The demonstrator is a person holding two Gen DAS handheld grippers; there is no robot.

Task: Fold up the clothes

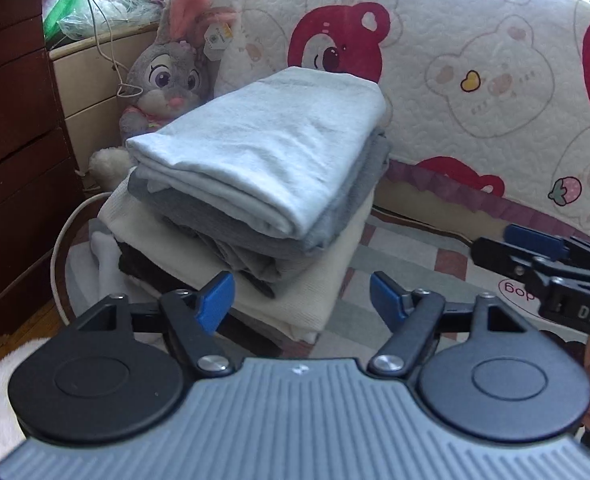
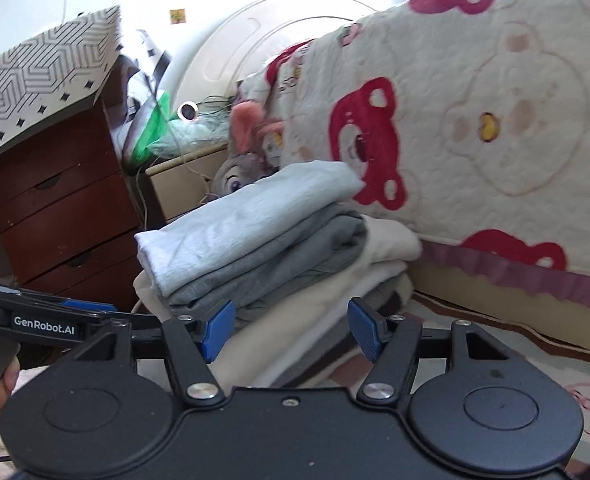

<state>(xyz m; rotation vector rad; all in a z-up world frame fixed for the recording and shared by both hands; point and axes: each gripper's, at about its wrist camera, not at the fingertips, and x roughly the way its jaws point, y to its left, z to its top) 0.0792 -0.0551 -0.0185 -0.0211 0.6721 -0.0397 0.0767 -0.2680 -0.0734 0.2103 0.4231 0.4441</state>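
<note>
Only the right view shows the patterned box [image 2: 47, 80] (at ten o'clock); both tools, left tool [image 1: 302, 300] and right tool [image 2: 291, 330], gape empty before the folded stack [image 1: 255, 184].

Black claw [image 1: 302, 300] linkages, blue ribbed fingertips [image 1: 215, 304], silver pivot screws, "GenRobot.AI" marking

A home bedroom: a bear-print quilt [image 1: 475, 80] draped on the right, a plush bunny [image 1: 167, 80] far left beside a wooden drawer chest [image 1: 11, 152], and folded clothes [image 1: 263, 168] stacked centre.
</note>
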